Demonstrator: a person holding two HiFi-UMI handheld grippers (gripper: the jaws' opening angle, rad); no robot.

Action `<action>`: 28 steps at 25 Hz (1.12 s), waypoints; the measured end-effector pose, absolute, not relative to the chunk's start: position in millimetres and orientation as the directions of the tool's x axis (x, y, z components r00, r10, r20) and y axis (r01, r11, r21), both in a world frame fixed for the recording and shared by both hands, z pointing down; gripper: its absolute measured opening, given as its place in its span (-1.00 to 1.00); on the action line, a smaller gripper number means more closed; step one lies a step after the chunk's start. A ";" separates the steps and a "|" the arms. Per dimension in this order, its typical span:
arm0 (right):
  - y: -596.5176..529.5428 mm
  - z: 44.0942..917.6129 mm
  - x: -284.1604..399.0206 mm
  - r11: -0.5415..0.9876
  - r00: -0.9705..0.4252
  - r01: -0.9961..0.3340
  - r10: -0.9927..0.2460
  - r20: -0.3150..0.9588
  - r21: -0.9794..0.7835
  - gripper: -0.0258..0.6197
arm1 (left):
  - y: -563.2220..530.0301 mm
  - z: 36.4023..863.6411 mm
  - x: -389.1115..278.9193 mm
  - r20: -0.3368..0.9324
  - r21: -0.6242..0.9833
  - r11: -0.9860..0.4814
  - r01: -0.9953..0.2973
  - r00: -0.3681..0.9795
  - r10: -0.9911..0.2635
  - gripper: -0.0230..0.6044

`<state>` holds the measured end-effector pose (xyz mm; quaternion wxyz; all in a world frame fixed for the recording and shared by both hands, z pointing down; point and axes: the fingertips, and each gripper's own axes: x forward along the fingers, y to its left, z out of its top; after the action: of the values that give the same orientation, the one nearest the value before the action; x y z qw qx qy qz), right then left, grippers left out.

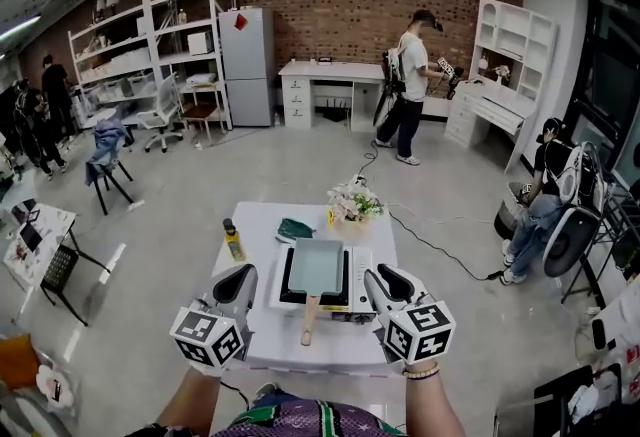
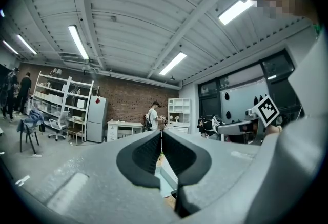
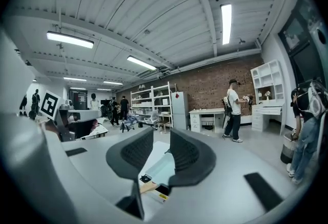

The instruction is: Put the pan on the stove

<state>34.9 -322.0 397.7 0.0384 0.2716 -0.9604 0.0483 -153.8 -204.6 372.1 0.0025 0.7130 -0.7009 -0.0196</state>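
A rectangular pale-green pan (image 1: 316,265) with a wooden handle (image 1: 310,318) rests on the portable stove (image 1: 361,270) in the middle of the white table (image 1: 262,345); its handle points toward me. My left gripper (image 1: 238,277) hovers left of the stove, its jaws together with nothing between them. My right gripper (image 1: 385,277) hovers at the stove's right side, open and empty. In the left gripper view the left gripper (image 2: 161,136) shows shut above the pan (image 2: 166,179). In the right gripper view the right gripper (image 3: 161,138) shows a clear gap, with the pan (image 3: 161,169) below.
A yellow-and-black bottle (image 1: 232,238) stands at the table's left, a dark green cloth (image 1: 294,229) lies behind the stove, and a flower bunch (image 1: 353,201) sits at the far edge. A cable (image 1: 440,250) runs across the floor. A seated person (image 1: 540,200) is at the right.
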 end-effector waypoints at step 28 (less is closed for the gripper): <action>-322.6 393.4 30.1 0.830 -0.834 -0.551 -0.547 0.069 -0.086 -0.92 | -198.2 369.7 -151.4 -0.021 0.001 -0.008 -1.000 0.008 -1.000 -0.87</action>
<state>30.1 -322.6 393.4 0.0207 0.2870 -0.9563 0.0513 -151.4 -198.2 369.7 -0.0071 0.7098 -0.7043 -0.0077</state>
